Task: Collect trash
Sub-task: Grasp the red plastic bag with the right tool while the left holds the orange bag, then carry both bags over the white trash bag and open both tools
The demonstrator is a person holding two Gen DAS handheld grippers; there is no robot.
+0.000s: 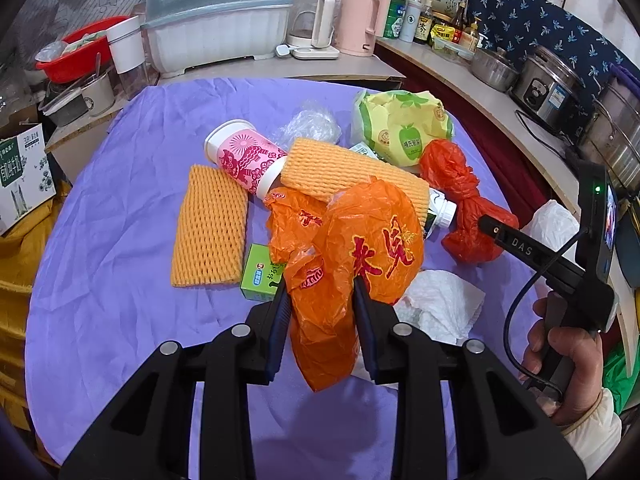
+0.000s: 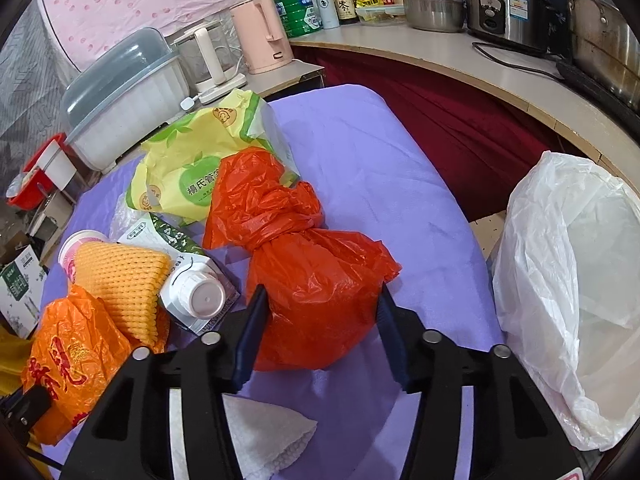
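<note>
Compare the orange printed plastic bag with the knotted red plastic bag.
The orange printed bag is loose, crumpled and unknotted, with red characters on it; the red bag is plain, tied in a knot and bulging. The orange bag hangs pinched in the left tongs, lifted above the purple cloth; the red bag lies on the cloth, between the right tongs' fingers. Both are thin, crinkled plastic.

Left gripper (image 1: pixel 320 300) jaws pinched on something, angled down — right gripper (image 2: pixel 320 320) jaws half-spread, hand (image 1: pixel 568 364) gripping its handle.
</note>
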